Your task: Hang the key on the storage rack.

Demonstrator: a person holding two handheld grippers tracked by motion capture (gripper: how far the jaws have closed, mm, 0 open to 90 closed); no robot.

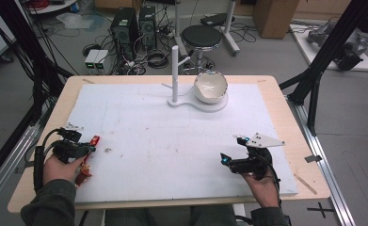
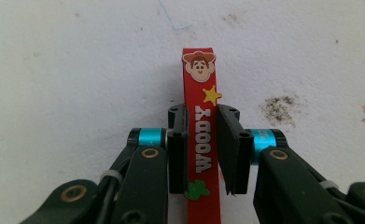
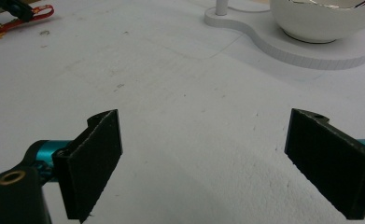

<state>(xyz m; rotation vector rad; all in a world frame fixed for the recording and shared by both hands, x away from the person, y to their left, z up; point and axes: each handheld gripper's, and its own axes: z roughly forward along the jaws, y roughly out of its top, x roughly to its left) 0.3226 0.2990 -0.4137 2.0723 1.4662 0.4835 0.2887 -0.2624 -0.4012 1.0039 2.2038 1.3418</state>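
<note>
Left gripper has its two black jaws drawn narrow onto a flat red rubber strap printed with a cartoon cowboy face, a yellow star, white letters and a green shape; the left pad lies against the strap's edge, while a thin gap shows beside the right pad, so the clamp looks firm on one side only. In the high view the same left gripper sits at the near left of the surface, held by the person's left hand, and the red strap runs from a free end just beyond the jaws back towards the person, where a darker end lies on the white sheet.

Right gripper stands wide apart, both black pads clear of each other with nothing between them, above the white foam-covered surface. In the high view the right gripper rests at the near right, well apart from the strap, in the person's right hand.

At the far middle of the surface stands a white bowl on a flat white base, beside a slim white upright post with a short side branch
</note>
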